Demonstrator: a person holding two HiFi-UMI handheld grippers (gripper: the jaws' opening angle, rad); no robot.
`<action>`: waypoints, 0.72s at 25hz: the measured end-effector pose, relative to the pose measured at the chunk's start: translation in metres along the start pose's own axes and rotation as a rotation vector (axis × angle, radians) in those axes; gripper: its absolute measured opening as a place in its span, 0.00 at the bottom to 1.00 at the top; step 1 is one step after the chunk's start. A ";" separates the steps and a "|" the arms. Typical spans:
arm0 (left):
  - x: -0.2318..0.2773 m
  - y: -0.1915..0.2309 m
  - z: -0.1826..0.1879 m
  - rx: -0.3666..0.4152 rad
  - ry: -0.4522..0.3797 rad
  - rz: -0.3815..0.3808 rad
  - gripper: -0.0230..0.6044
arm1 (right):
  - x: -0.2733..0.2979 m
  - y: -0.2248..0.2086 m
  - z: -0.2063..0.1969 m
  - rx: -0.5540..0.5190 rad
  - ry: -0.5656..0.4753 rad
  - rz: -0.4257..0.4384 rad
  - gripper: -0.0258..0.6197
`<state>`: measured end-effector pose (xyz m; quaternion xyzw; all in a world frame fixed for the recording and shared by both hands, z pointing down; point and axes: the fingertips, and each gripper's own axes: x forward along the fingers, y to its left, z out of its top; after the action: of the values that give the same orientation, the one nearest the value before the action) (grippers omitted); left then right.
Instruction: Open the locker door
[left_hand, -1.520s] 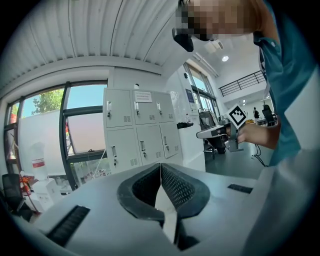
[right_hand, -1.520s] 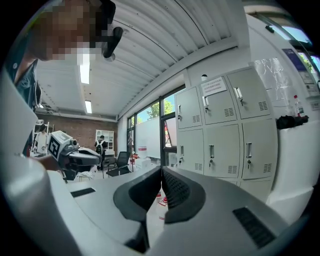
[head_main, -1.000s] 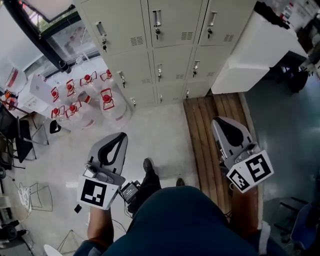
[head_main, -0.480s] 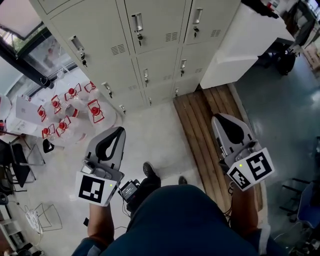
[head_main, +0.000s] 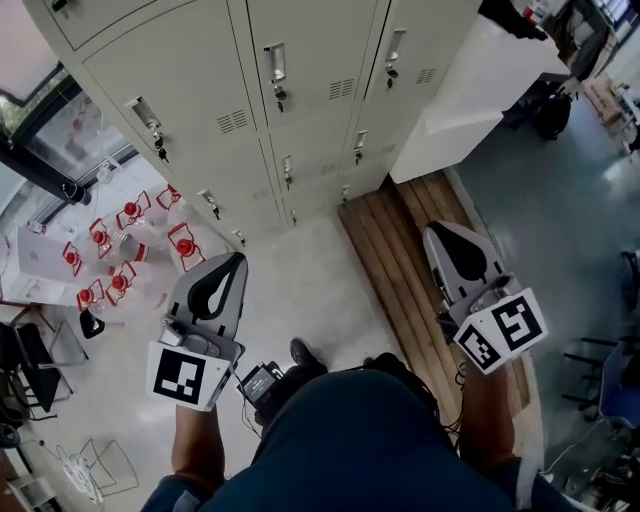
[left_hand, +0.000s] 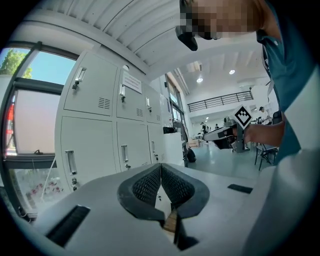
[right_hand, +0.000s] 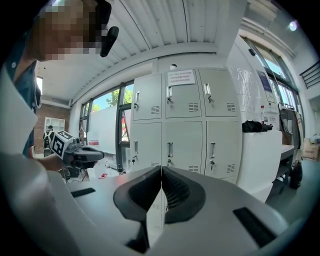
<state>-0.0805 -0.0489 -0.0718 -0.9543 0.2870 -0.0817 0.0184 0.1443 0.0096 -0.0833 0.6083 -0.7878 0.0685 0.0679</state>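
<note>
Left claw (head_main: 236, 260) and right claw (head_main: 436, 233) are hovering shut and empty, well short of the lockers (head_main: 300, 100).
Every locker door is sitting closed at the far side. Red-capped water jugs (head_main: 183, 245) are crowding the floor (head_main: 300, 270) at far left; a wooden slatted platform (head_main: 395, 265) is lying under the right claw, beside a white cabinet (head_main: 470, 90).
</note>
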 end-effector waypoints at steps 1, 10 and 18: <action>0.001 0.008 -0.003 0.002 0.001 -0.007 0.06 | 0.008 0.002 0.001 -0.006 0.002 -0.005 0.10; 0.011 0.053 -0.013 0.017 0.022 0.058 0.06 | 0.072 0.007 -0.003 -0.039 -0.006 0.106 0.10; 0.026 0.067 -0.015 0.007 0.050 0.217 0.06 | 0.134 -0.013 -0.004 -0.069 -0.015 0.289 0.10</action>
<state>-0.0983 -0.1191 -0.0588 -0.9152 0.3888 -0.1040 0.0233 0.1230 -0.1202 -0.0534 0.4863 -0.8696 0.0457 0.0723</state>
